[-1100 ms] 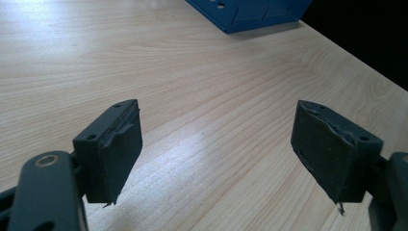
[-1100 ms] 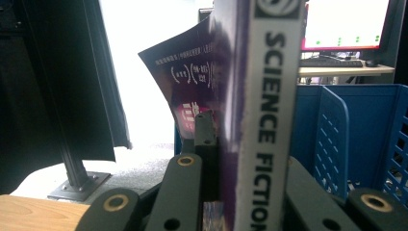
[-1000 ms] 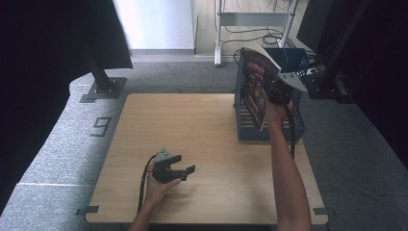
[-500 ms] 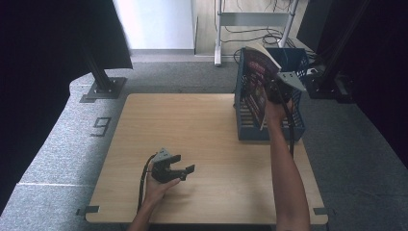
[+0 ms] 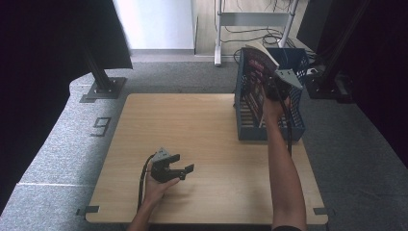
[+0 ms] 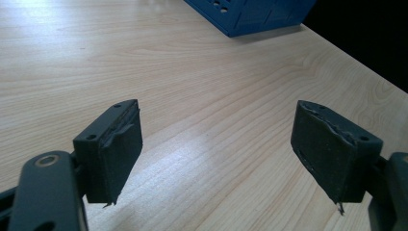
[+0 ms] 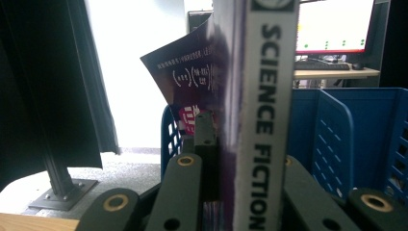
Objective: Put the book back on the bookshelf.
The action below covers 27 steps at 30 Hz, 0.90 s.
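My right gripper is shut on a thick book and holds it upright over the blue slotted basket at the table's far right. In the right gripper view the white spine reads SCIENCE FICTION and stands between the two jaws of the right gripper, with the dark cover bent off to the left. The book's lower edge is hidden inside the basket. My left gripper rests on the wooden table near its front edge. The left gripper is open, with bare wood between its pads.
The basket's corner lies well beyond the left gripper. A black stand foot sits on the grey floor at the far left, and a metal rack with cables stands behind the table. A lit monitor is behind the basket.
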### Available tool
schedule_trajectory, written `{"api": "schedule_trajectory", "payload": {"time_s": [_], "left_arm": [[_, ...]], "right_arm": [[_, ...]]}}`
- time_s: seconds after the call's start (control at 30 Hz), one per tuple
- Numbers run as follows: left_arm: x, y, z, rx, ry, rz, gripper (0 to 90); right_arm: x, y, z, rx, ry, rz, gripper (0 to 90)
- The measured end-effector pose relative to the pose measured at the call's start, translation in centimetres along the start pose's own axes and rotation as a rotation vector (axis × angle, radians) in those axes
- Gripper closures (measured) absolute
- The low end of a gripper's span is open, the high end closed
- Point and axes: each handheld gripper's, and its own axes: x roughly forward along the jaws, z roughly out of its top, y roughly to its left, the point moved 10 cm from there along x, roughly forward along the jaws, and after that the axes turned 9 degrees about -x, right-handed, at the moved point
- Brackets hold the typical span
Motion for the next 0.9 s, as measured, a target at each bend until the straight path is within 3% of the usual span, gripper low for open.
{"api": "schedule_trajectory", "payload": {"time_s": [0.2, 0.37, 0.7, 0.9], "left_arm": [[0.0, 0.1, -0.1, 0.004, 0.004, 0.003, 18.3], [-0.1, 0.3, 0.0, 0.003, -0.001, 0.009, 18.3], [-0.3, 0.4, 0.1, -0.008, -0.005, -0.001, 18.3], [-0.4, 0.3, 0.2, -0.004, -0.006, -0.003, 18.3]], "right_arm": [[0.9, 0.5, -0.4, -0.011, 0.000, -0.002, 81.5], [1.6, 1.1, -0.7, -0.049, -0.008, -0.017, 81.5], [2.4, 2.7, -1.5, -0.101, -0.003, -0.002, 81.4], [2.5, 3.1, -2.9, -0.092, 0.029, 0.014, 81.4]]}}
